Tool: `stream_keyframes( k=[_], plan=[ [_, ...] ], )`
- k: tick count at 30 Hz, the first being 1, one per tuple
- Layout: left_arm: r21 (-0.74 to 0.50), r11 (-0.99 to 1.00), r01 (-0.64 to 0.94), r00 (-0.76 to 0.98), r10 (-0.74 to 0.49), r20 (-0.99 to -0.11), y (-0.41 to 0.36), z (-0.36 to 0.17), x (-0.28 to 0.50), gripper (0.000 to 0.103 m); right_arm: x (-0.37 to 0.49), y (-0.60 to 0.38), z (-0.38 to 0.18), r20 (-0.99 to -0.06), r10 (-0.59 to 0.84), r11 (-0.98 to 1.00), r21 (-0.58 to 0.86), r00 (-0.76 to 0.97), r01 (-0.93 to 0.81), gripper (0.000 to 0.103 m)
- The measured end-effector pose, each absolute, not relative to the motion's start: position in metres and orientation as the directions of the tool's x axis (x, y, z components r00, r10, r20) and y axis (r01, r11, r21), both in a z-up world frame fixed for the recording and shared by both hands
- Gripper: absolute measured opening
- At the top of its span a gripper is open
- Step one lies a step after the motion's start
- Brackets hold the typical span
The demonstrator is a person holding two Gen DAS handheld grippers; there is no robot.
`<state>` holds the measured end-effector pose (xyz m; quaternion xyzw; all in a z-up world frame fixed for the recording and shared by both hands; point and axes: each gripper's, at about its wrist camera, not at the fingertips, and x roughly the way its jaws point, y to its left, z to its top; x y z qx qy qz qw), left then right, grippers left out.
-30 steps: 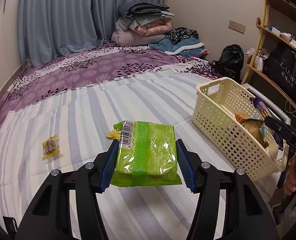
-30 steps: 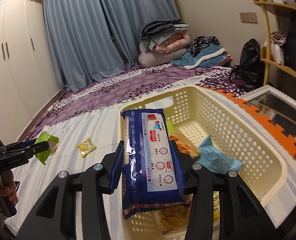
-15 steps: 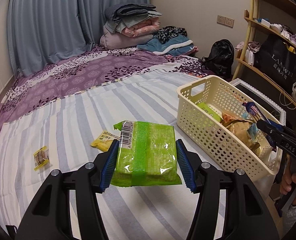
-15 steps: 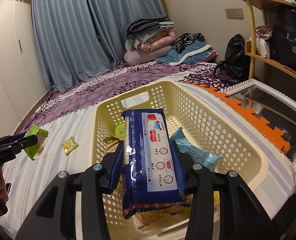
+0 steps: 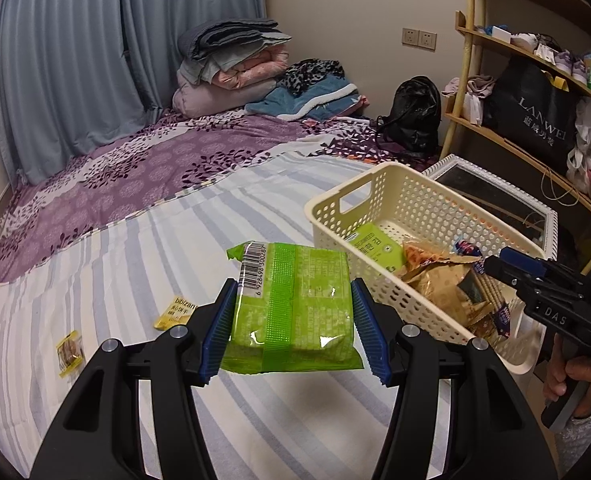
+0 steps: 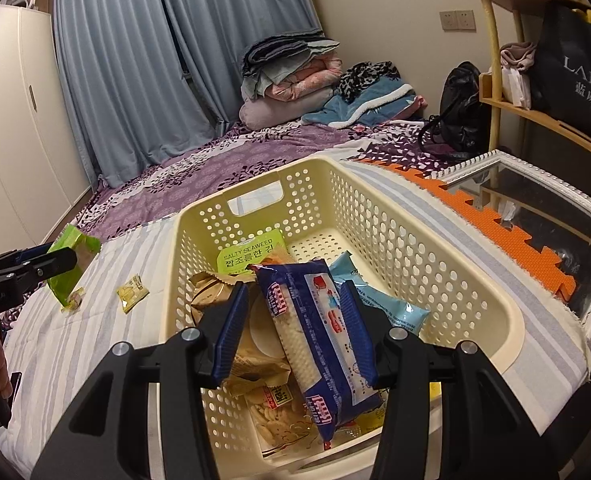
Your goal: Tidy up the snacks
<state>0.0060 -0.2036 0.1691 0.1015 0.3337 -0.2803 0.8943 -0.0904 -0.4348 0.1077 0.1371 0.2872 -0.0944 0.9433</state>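
Right claw [image 6: 295, 332] opening, blue cracker pack [image 6: 319, 340] between pads.

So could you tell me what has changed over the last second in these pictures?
The right gripper came over the basket; its jaws are opening and the blue pack has tipped down onto the snacks inside, clear of the left pad. The left gripper carried the green pack towards the basket. Its grip is unchanged, and the two small yellow packets lie where they were.
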Motion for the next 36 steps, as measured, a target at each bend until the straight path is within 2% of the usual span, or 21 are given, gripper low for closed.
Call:
stream_keyframes(
  k=[5, 25, 27, 28, 29, 31, 34, 36],
  plan=[
    [-0.001, 0.808, 0.589, 0.616, -0.449, -0.647, -0.217, 0.175, 0.007, 0.058, -0.092, -0.435, 0.106, -0.566, -0.106, 0.942, 0.207, 0.818, 0.266, 0.052],
    [-0.013, 0.776, 0.631, 0.606, -0.503, -0.616, -0.243, 0.19, 0.01, 0.059, -0.098, -0.448, 0.105, -0.561, -0.121, 0.93, 0.226, 0.819, 0.291, 0.053],
    [-0.021, 0.784, 0.62, 0.601, -0.492, -0.63, -0.241, 0.184, 0.013, 0.06, -0.098, -0.448, 0.105, -0.558, -0.125, 0.929, 0.226, 0.82, 0.295, 0.057],
    [-0.03, 0.788, 0.615, 0.594, -0.488, -0.64, -0.239, 0.18, 0.015, 0.064, -0.098, -0.448, 0.105, -0.557, -0.126, 0.928, 0.225, 0.821, 0.296, 0.058],
    [-0.046, 0.792, 0.609, 0.583, -0.486, -0.652, -0.238, 0.174, 0.018, 0.076, -0.098, -0.448, 0.105, -0.557, -0.125, 0.928, 0.227, 0.821, 0.295, 0.059],
    [-0.074, 0.799, 0.597, 0.568, -0.486, -0.664, -0.234, 0.162, 0.021, 0.087, -0.097, -0.446, 0.105, -0.557, -0.122, 0.929, 0.228, 0.821, 0.293, 0.059],
    [-0.084, 0.808, 0.583, 0.533, -0.459, -0.711, -0.236, 0.134, 0.027, 0.089, -0.097, -0.441, 0.105, -0.555, -0.115, 0.931, 0.229, 0.824, 0.285, 0.06],
    [-0.086, 0.814, 0.575, 0.508, -0.437, -0.742, -0.237, 0.113, 0.031, 0.089, -0.097, -0.439, 0.106, -0.55, -0.114, 0.933, 0.227, 0.827, 0.28, 0.065]
  ],
)
